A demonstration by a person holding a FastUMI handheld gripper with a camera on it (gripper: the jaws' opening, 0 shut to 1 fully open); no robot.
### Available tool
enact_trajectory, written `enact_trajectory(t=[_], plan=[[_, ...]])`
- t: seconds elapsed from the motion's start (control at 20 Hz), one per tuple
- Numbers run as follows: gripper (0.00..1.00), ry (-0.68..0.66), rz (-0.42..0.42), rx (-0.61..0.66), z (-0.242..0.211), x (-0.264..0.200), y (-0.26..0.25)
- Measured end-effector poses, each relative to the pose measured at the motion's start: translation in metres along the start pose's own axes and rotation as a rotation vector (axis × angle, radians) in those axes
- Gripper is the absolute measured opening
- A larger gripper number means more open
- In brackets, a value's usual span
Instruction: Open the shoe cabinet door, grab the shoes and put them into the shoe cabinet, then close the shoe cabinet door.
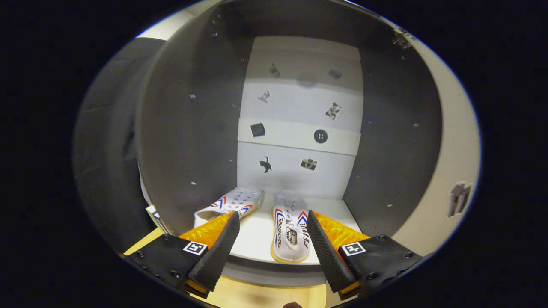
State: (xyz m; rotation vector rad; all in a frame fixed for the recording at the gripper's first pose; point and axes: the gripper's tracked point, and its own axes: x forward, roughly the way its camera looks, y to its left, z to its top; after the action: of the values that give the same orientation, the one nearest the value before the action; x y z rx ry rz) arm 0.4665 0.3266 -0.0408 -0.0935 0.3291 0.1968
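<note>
Gripper (269,239) level, fingers apart, empty

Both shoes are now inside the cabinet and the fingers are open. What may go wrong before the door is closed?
The nearer shoe has its heel at the shelf edge, so the closing door may catch it. The open gripper has one finger close beside that shoe; pulling back carelessly might drag it out. The other shoe sits deeper and looks safe.

Readable lettering on a shoe
The right shoe (290,233) carries dark side lettering, warped and too small to read reliably.
</note>
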Motion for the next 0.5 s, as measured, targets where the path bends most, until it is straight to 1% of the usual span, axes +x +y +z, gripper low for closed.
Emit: enact_trajectory(t=[0.25, 0.5], plan=[[0.97, -0.107, 0.006, 0.013, 0.023, -0.100, -0.001], [0.97, -0.149, 0.031, 0.041, 0.026, -0.184, -0.002]])
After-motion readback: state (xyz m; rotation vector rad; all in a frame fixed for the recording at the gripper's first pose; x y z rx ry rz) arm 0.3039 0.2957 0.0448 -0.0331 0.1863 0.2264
